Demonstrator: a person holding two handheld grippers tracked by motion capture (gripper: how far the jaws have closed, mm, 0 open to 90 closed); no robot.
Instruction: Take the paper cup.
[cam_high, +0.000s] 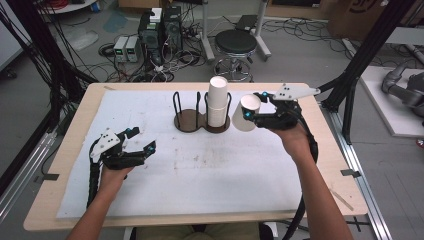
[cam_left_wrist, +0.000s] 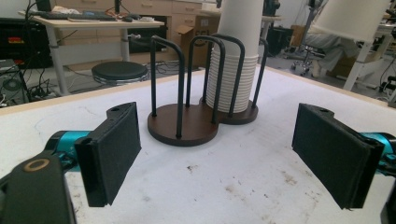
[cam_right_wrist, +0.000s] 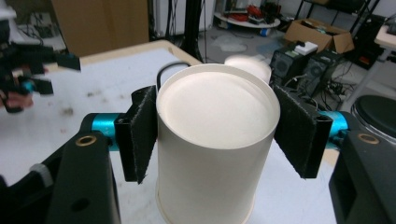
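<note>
Both the left gripper (cam_high: 131, 148) and the right gripper (cam_high: 255, 116) are black, with teal collars behind flat black foam-faced pads (cam_left_wrist: 114, 149), a grey three-cornered plate with dark dots on top, and a ribbed black cable trailing back.

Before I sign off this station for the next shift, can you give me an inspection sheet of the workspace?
Surface: white mat on a wooden table, stained.
Job's things: cup held upside down; cup stack in the right bay of the holder, left bay empty.
Clutter: nothing seen.
Grippers: right gripper shut on the cup; left gripper open, empty, above the mat.
Cables: one trails from each gripper; loose ones on the floor.
Surroundings: stool, electronics boxes, black frame.
</note>
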